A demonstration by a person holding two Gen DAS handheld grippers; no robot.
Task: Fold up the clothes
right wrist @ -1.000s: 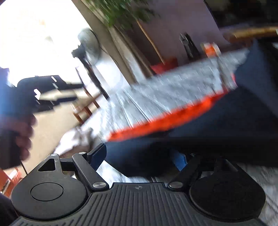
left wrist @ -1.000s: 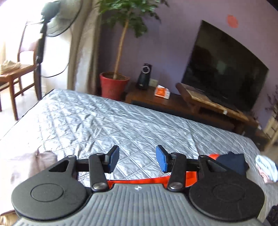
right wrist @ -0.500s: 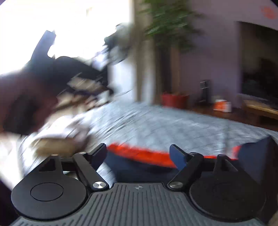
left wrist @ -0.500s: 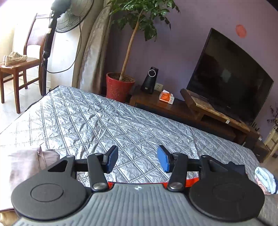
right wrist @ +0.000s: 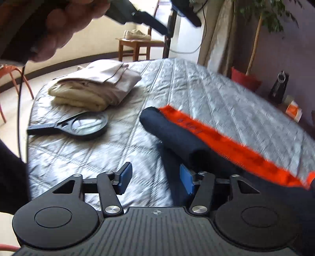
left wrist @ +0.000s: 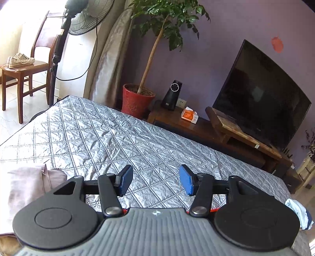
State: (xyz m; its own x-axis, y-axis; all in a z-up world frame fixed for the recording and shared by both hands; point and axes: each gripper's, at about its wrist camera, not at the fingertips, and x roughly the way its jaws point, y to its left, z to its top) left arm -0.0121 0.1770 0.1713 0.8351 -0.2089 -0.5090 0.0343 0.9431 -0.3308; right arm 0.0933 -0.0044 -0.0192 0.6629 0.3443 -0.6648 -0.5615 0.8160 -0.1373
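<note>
A navy garment (right wrist: 177, 134) with an orange band (right wrist: 226, 145) lies partly rolled on the silver quilted bed cover (right wrist: 196, 88). My right gripper (right wrist: 155, 171) hovers low at its near left end with its jaws opening. A fold of navy cloth sits beside the right pad (right wrist: 186, 181), and the pads do not press on it. My left gripper (left wrist: 156, 171) stands open over bare quilt (left wrist: 98, 137) with nothing between its fingers. Only a thin orange sliver (left wrist: 213, 210) shows under its body. A hand (right wrist: 59, 23) holding the other gripper fills the top left of the right wrist view.
A folded beige stack (right wrist: 94, 86) and a magnifying glass (right wrist: 78, 126) lie on the bed's left part. A light blue garment (left wrist: 299, 212) sits at the right edge. Beyond the bed are a TV (left wrist: 259, 98), a wooden cabinet (left wrist: 196, 130), a red-potted plant (left wrist: 137, 100), a fan (left wrist: 86, 17) and a chair with shoes (left wrist: 19, 67).
The right gripper rolled and swung left. The navy garment that draped across its jaws now lies on the bed to its right. The left view shifted slightly, hiding most of the orange band.
</note>
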